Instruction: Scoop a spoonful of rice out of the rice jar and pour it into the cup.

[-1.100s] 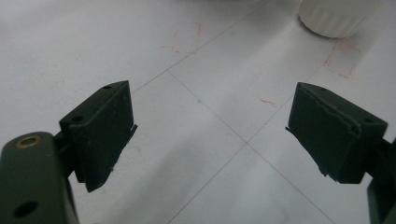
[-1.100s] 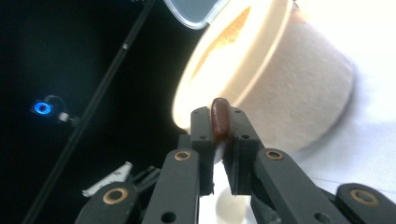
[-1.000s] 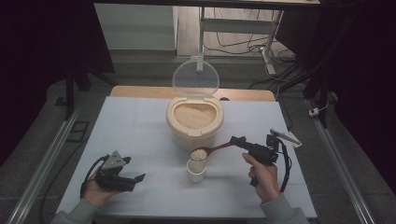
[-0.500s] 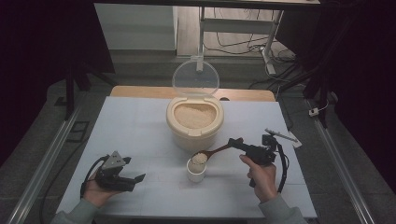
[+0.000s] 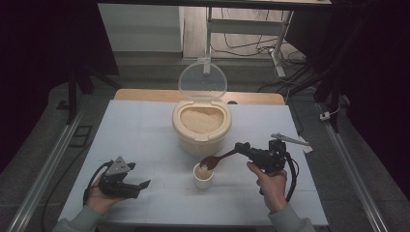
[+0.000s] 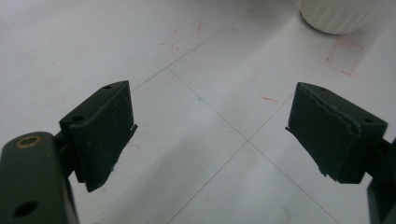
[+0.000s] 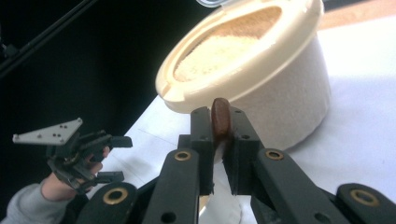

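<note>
Rice is being tipped from a brown spoon [image 5: 215,159], clamped in the right gripper [image 5: 241,148], into the white cup [image 5: 203,178] beside the rice bin [image 5: 201,126]; next, a return scoop is probably required; the left gripper [image 5: 138,186] rests wide-jawed on the desk [image 5: 145,130].

From above, my table [image 5: 145,135] glows pale and evenly lit, while everything around it, from nine o'clock round through three, sinks into near-black. Soft, short shadows sit under my left gripper [image 5: 138,185] and the cup [image 5: 203,180]. The picture is a bit grainy and low in contrast. Down my left gripper's camera, the tabletop is bright, almost washed out at twelve o'clock, and the jaws read sharp. Along my right gripper [image 7: 219,135], the near jaws blur slightly; the rice container [image 7: 261,70] gleams warm against a black backdrop at nine o'clock.
</note>
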Demonstrator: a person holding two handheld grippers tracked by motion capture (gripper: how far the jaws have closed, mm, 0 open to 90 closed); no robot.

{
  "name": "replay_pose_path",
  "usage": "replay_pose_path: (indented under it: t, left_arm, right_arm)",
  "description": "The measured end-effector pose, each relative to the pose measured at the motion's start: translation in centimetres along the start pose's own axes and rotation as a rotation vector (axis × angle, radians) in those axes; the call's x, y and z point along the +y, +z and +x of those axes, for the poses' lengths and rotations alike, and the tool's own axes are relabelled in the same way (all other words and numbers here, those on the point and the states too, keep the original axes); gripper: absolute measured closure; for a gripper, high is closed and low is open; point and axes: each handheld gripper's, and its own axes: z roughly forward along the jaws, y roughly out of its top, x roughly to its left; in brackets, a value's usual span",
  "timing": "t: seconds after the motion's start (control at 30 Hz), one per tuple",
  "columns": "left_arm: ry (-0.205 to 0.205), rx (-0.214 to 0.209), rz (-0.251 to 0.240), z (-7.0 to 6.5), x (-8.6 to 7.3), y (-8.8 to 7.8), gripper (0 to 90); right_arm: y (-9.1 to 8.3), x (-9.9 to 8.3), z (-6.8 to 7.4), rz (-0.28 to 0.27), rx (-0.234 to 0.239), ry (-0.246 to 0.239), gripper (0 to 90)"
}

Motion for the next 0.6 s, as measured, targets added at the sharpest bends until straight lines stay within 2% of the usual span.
replay_pose_path:
  t: [0.13,0.43,0.6]
  left_arm:
    - [0.0,0.001,-0.001,0.0,0.0,0.0,14.5]
    - [-0.003,0.003,-0.001,0.0,0.0,0.0,14.5]
    - [-0.007,0.003,0.0,0.1,-0.1,0.0,14.5]
  right_arm:
    - [-0.3,-0.1,0.2,-0.013,0.014,-0.029,83.0]
    - [-0.8,-0.3,-0.3,-0.037,0.036,-0.034,83.0]
    - [-1.4,-0.2,-0.4,-0.063,0.045,-0.052,83.0]
